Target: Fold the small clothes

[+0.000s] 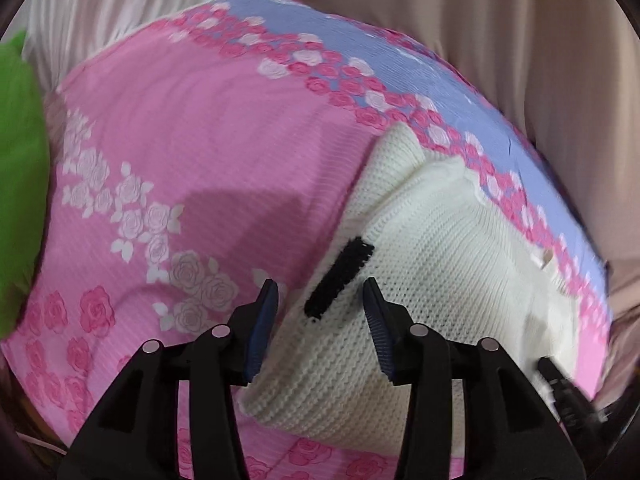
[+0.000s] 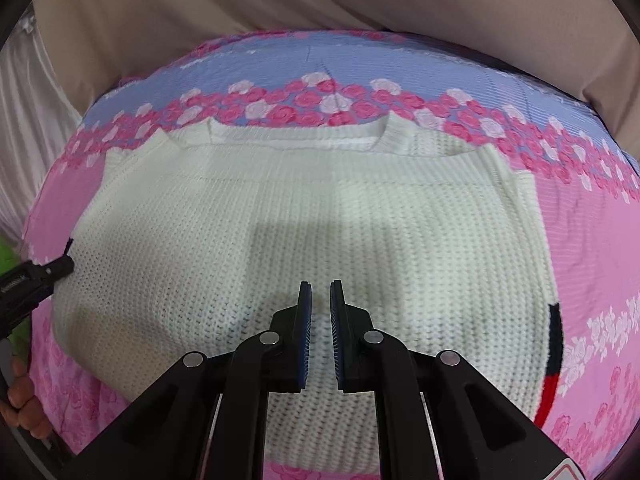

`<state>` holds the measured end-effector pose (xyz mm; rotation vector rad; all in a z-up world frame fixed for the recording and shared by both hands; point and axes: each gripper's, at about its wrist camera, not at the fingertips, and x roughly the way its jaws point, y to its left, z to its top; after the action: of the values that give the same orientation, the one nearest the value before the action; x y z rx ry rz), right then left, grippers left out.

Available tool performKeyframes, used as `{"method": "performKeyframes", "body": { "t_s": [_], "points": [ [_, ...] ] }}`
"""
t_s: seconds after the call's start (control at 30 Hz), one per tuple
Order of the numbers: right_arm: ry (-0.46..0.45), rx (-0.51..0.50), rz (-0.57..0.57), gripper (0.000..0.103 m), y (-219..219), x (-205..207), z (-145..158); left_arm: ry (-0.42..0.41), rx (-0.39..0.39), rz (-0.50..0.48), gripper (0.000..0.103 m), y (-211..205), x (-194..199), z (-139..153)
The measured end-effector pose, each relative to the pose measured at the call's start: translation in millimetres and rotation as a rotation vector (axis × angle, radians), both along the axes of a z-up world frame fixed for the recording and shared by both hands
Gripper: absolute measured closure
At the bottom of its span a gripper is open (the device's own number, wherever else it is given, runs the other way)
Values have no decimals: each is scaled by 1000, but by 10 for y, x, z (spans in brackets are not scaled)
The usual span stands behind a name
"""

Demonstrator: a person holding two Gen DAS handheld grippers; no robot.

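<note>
the white knit sweater lies spread flat on the pink rose-print sheet of a bed, its neckline toward the sheet's blue band, with a black-and-red stripe on the edge at the sweater's right side and a black stripe at its left edge. it looks soft, thick and light: chunky knit that will drape and sag if lifted by one point, stretch if dragged, and grip the sheet a little rather than slide. best taken at the ribbed hem corners or the side edges, both layers pinched together, so the fold lands straight.

the left tongs stand spread over the sweater's left edge, straddling the black stripe with nothing pinched. the right tongs are nearly pressed together above the sweater's middle near the hem, gripping no cloth that i can see.

a small word shows on the left tool's body at the sweater's left side, too blurred to read; a red-edged sticker on the right tool is cut off.
</note>
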<state>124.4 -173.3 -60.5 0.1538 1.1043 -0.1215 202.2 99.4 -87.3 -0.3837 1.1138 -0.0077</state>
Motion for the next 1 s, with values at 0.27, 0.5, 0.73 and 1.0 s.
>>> {"method": "performKeyframes", "body": {
  "t_s": [0.27,0.5,0.73,1.0],
  "points": [
    [47,-39,17,94,105,102,-172,39,-4,-19,45,-72,52,-174],
    [48,-59,28,94,135,145,-204,50,5,-10,39,-125,98,-277],
    [39,-55,33,94,122,157,-220,39,11,26,33,-105,144,-294],
    [31,-47,33,94,127,145,-224,17,37,60,33,-69,133,-232]
  ]
}}
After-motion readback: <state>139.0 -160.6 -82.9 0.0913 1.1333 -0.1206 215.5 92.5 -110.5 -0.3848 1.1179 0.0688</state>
